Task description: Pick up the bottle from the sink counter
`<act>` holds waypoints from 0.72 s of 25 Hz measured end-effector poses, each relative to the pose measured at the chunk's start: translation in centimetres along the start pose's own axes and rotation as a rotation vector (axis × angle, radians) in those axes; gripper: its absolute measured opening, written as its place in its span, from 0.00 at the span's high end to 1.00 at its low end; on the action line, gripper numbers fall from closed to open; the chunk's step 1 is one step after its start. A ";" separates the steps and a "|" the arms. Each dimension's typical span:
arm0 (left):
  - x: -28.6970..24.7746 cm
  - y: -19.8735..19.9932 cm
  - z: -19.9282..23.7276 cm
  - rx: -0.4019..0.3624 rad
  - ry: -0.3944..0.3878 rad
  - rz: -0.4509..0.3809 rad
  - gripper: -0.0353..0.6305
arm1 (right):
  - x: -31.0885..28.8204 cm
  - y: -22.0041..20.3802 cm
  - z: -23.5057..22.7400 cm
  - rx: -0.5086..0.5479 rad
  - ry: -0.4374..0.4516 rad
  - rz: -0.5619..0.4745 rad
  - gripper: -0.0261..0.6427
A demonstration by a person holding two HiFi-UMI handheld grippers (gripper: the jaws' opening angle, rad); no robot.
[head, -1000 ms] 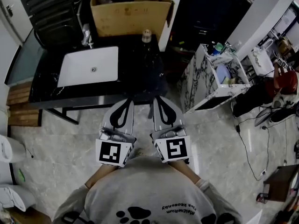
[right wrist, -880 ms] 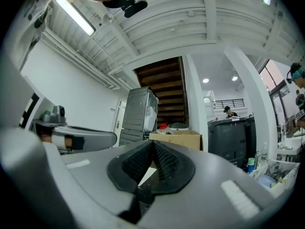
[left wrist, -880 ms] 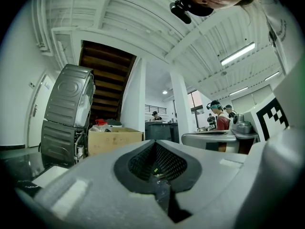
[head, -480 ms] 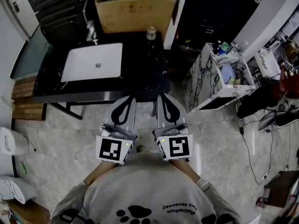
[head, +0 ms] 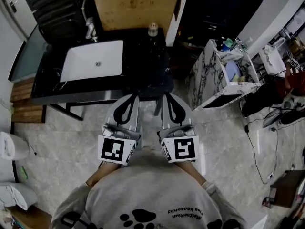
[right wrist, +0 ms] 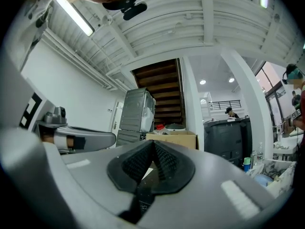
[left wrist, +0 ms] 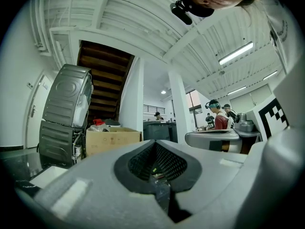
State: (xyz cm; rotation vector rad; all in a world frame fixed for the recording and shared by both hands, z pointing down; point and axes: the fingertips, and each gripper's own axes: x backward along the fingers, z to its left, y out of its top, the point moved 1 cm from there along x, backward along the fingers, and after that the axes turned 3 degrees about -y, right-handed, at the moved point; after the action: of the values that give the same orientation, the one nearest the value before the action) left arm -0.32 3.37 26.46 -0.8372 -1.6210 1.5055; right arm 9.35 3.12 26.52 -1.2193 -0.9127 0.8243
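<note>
A small clear bottle (head: 152, 30) with a pale cap stands upright at the far edge of the black sink counter (head: 143, 75), to the right of the white basin (head: 93, 61). My left gripper (head: 133, 97) and right gripper (head: 167, 97) sit side by side over the counter's near edge, pointing at the counter. Both are shut and empty, well short of the bottle. In the left gripper view the left gripper (left wrist: 155, 143) has its jaws meeting; the right gripper (right wrist: 153, 143) looks the same in its own view. The jaws hide the bottle in both gripper views.
A cardboard box (head: 136, 6) stands right behind the bottle. A tap (head: 88, 31) rises behind the basin. A marble-patterned cabinet (head: 214, 80) with clutter stands to the right, and cables (head: 257, 147) lie on the floor there. Dark stacked appliances (head: 52, 8) fill the far left.
The view has shifted slightly, so the counter sits a little higher in the picture. Both grippers stay side by side and shut; nothing was taken hold of.
</note>
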 end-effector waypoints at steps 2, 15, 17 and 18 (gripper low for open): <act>-0.5 -0.2 0.2 0.004 -0.011 -0.004 0.94 | -0.4 -0.1 -0.2 0.005 -0.007 0.001 0.96; -7.6 -1.6 8.2 0.058 -0.003 -0.012 0.94 | -10.0 -1.6 -1.7 0.043 -0.013 0.027 0.96; -9.5 -1.9 9.7 0.062 -0.011 -0.010 0.94 | -12.2 -2.2 -2.3 0.039 -0.022 0.036 0.96; -10.4 -2.1 10.4 0.062 -0.018 -0.008 0.94 | -13.3 -2.5 -2.5 0.038 -0.028 0.039 0.96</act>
State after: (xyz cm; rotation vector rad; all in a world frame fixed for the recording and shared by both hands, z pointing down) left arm -4.09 -11.01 27.32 -0.7844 -1.5806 1.5539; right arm 6.20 -10.27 26.93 -1.1986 -0.8942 0.8879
